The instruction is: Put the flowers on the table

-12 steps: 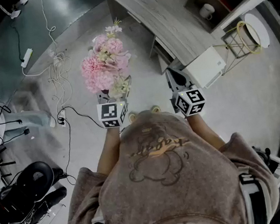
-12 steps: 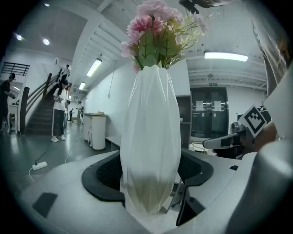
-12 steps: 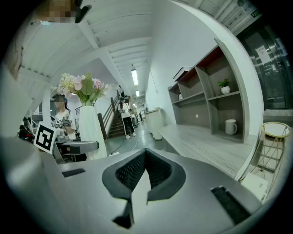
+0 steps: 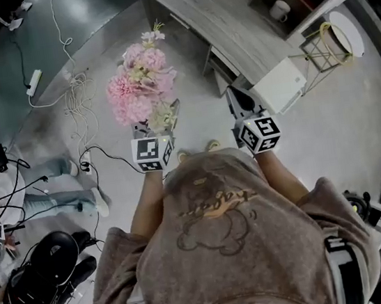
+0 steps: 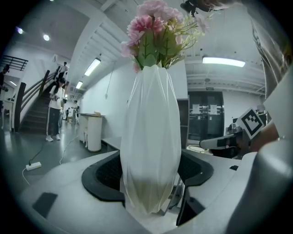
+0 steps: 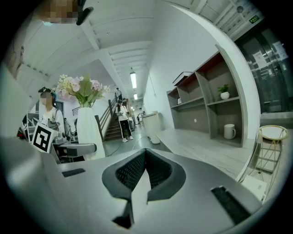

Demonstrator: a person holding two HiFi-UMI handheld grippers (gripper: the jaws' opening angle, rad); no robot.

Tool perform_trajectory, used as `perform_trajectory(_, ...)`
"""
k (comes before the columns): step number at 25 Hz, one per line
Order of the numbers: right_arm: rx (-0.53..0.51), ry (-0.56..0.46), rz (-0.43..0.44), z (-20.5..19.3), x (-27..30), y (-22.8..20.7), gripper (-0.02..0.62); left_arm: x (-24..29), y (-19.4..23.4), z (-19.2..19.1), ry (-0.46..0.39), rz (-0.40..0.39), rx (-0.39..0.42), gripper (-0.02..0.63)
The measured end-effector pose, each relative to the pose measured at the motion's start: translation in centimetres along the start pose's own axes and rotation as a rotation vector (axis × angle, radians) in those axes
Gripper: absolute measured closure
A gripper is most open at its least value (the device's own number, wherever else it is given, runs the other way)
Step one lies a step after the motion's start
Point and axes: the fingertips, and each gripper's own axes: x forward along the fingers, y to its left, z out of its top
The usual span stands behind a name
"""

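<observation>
A tall white faceted vase (image 5: pixel 151 141) stands upright between the jaws of my left gripper (image 5: pixel 151 176), whose black pads press on its lower sides. Pink and cream flowers (image 5: pixel 160 32) with green stems rise from its mouth. From the head view the bouquet (image 4: pixel 140 84) hangs over the grey floor, just ahead of the left gripper (image 4: pixel 157 128). My right gripper (image 4: pixel 238 102) is level with it to the right, its jaws shut with nothing between them (image 6: pixel 143 157). The vase (image 6: pixel 89 132) also shows at the left of the right gripper view.
The long wooden table (image 4: pixel 228 19) runs diagonally ahead and to the right. A shelf unit with a white mug (image 6: pixel 229 131) stands behind it. A white box (image 4: pixel 281 87) and a wire-frame side table (image 4: pixel 333 43) sit at the right. Cables (image 4: pixel 77 93) lie on the floor; a person's legs (image 4: pixel 63 197) are at the left.
Both grippers and the vase have shifted slightly forward toward the table. The person's legs on the left have moved down in the view.
</observation>
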Motion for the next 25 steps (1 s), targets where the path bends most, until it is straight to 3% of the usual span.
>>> perform_trajectory(5,-0.017,-0.049,-0.027,1.9,-4.0,-1.7,0.601,-0.3,-3.9,2.2,-0.006,-0.035,0.010,0.242)
perform_trajectory(8,-0.027,-0.060,-0.046,2.6,-4.5,-2.3,0.601,-0.4,-4.0,3.4,-0.019,-0.040,0.003,0.242)
perform_trajectory(14,-0.039,-0.069,-0.040,3.2,2.8,1.2,0.600,0.0,5.1,3.8,-0.044,-0.016,-0.032,0.242)
perform_trajectory(25,-0.054,-0.055,0.021,5.5,15.0,-1.0,0.600,9.7,12.2,4.9,-0.069,-0.009,-0.045,0.242)
